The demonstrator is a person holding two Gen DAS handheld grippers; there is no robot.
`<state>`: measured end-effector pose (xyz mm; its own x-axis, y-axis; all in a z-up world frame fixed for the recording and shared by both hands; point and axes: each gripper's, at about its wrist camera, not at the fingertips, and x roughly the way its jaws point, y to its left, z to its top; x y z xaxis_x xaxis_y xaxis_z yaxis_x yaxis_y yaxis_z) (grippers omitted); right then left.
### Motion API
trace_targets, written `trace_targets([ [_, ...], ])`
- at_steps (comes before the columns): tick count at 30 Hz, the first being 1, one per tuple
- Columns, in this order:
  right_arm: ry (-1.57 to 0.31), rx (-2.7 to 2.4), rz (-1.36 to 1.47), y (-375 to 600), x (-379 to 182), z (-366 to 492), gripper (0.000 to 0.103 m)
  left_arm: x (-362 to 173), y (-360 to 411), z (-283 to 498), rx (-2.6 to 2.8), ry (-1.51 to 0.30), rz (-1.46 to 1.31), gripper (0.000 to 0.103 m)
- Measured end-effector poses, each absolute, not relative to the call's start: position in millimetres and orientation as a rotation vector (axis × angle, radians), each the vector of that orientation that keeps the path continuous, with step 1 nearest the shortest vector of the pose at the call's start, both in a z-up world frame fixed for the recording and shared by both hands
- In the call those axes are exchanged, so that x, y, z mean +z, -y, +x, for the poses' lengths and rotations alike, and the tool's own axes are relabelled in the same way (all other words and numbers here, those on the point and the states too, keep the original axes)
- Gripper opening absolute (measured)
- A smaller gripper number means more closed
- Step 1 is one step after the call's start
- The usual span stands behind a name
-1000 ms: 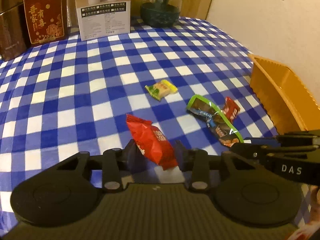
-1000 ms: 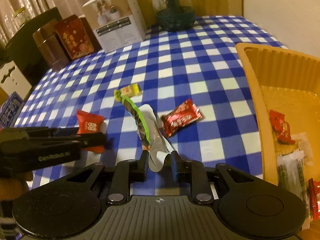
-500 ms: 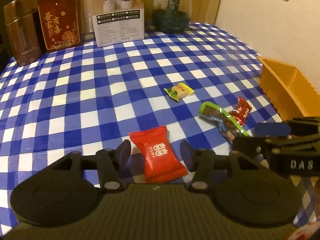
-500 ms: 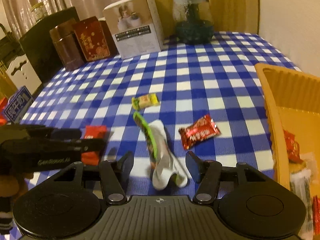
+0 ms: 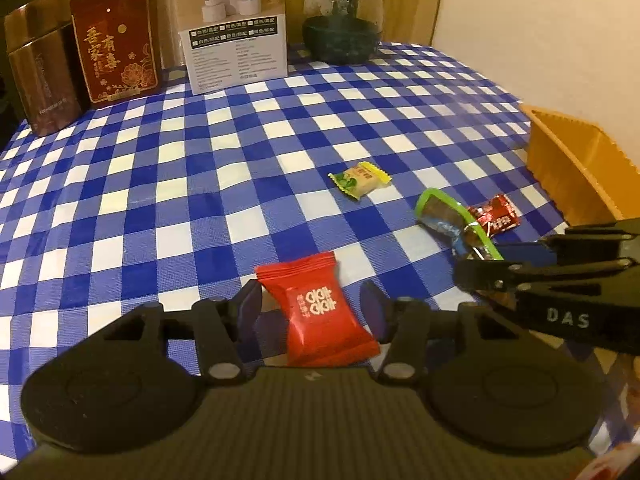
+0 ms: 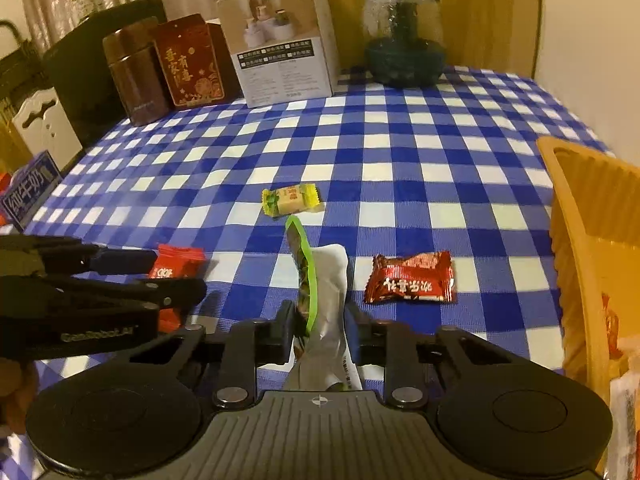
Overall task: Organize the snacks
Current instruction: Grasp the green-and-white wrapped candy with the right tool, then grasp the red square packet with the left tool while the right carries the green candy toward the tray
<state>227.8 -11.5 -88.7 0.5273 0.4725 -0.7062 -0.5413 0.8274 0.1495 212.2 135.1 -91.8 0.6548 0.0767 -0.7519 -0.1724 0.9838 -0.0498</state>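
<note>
Your left claw (image 5: 310,308) stands wide, its fingers either side of the red packet (image 5: 320,312) lying flat on the checked bench (image 5: 200,184), neither pad touching it; your right claw (image 6: 318,324) is narrowed onto the green-edged silver packet (image 6: 324,292), pads pressing both sides, the packet's far end pointing away over the cloth; the yellow candy (image 6: 291,199) sits just beyond that tip; the dark red wrapped bar (image 6: 412,280) lies beside it to the right; the orange basket (image 6: 576,216) stands at the right edge with snacks inside.
</note>
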Motion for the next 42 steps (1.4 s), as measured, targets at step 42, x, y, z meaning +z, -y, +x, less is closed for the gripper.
trace_targets([
  [42, -0.735, 0.554, 0.073, 64.1, -37.9, 179.2, 0.026, -39.7, -90.9, 174.8, 0.063, -0.770, -0.149, 0.027],
])
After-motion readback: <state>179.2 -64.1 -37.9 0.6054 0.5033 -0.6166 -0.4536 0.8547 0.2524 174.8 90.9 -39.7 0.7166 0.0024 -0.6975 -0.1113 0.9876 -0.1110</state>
